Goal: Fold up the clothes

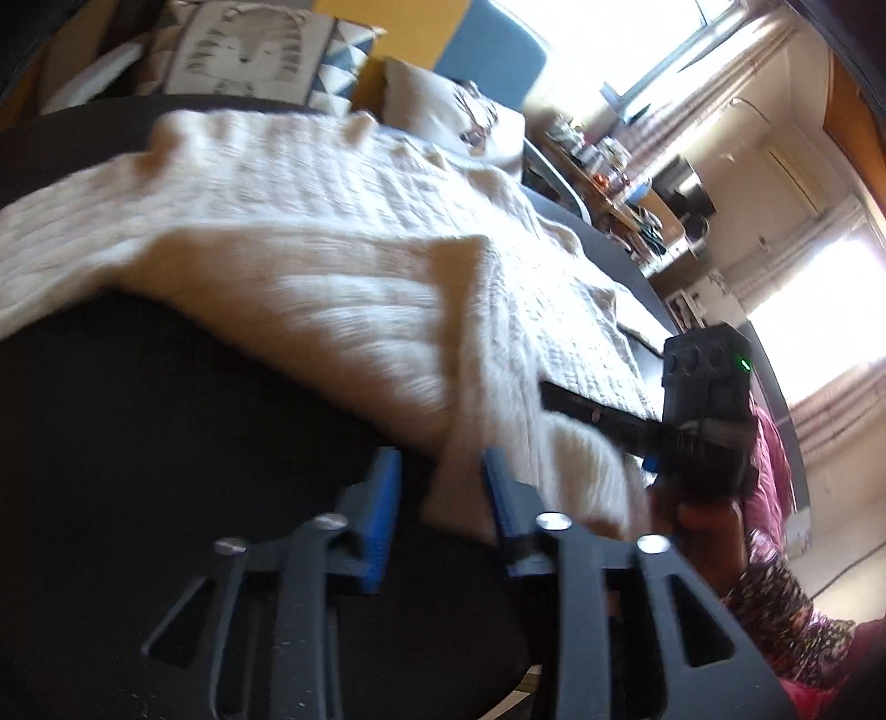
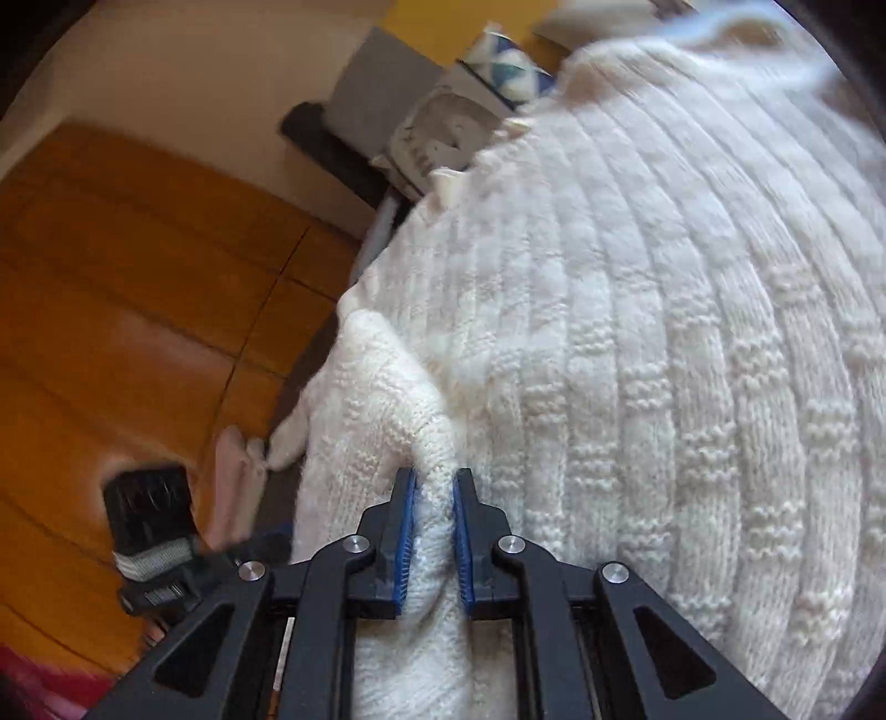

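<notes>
A white knit sweater (image 1: 288, 221) lies spread over a dark round table (image 1: 166, 443), with one part folded back on itself. My left gripper (image 1: 443, 476) is open at the table's near edge. A corner of the sweater lies between its blue pads (image 1: 385, 487), and they do not press on it. To its right, a hand (image 1: 698, 520) holds my right gripper (image 1: 554, 401) low over the sweater. In the right wrist view, my right gripper (image 2: 434, 484) is shut on a pinched fold of the sweater (image 2: 637, 360). The left gripper's black body (image 2: 149, 509) shows at the lower left.
Patterned cushions (image 1: 243, 50) and a pale pillow (image 1: 443, 111) sit behind the table. A cluttered shelf (image 1: 609, 166) stands at the right under bright windows. Orange wooden floor (image 2: 111, 277) lies left of the table. A patterned sleeve (image 1: 775, 598) is at the lower right.
</notes>
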Action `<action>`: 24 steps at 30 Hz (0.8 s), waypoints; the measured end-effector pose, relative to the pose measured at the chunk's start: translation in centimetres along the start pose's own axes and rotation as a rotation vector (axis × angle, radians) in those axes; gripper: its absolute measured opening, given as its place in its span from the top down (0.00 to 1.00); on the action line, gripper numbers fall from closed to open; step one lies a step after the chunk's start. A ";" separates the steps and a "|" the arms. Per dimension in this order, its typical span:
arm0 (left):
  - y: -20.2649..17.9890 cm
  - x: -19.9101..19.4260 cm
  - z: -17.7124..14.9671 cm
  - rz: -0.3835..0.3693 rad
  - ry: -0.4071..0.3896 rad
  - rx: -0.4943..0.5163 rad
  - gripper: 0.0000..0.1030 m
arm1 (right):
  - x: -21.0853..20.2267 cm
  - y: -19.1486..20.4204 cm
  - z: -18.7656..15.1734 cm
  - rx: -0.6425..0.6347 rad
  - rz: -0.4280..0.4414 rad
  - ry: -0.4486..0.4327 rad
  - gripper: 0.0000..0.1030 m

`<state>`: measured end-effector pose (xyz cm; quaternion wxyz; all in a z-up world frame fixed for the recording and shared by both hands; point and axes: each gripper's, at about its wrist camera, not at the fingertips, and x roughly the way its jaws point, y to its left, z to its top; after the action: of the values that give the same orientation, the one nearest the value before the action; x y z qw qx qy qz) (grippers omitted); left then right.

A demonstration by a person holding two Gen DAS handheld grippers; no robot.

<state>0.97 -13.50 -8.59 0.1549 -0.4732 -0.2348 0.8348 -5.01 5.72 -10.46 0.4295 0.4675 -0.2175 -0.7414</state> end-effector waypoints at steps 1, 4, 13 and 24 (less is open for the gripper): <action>-0.1 0.5 0.2 -0.014 0.011 -0.013 0.56 | -0.1 0.3 -0.3 -0.029 -0.005 -0.008 0.88; 0.4 1.8 0.5 -0.101 0.037 -0.112 0.56 | -0.3 0.2 -0.5 -0.030 0.004 -0.016 0.88; -0.8 -0.2 -0.9 -0.044 0.096 -0.038 0.93 | -0.6 0.8 0.1 0.020 0.009 -0.016 0.76; 0.5 -8.8 -9.7 0.059 0.251 0.173 0.93 | -5.9 3.0 0.4 -0.074 -0.347 -0.120 0.75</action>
<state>13.76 -15.82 -6.83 0.1988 -0.5655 -0.1267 0.7904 -2.98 9.02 -5.13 0.2982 0.4368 -0.1314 -0.8385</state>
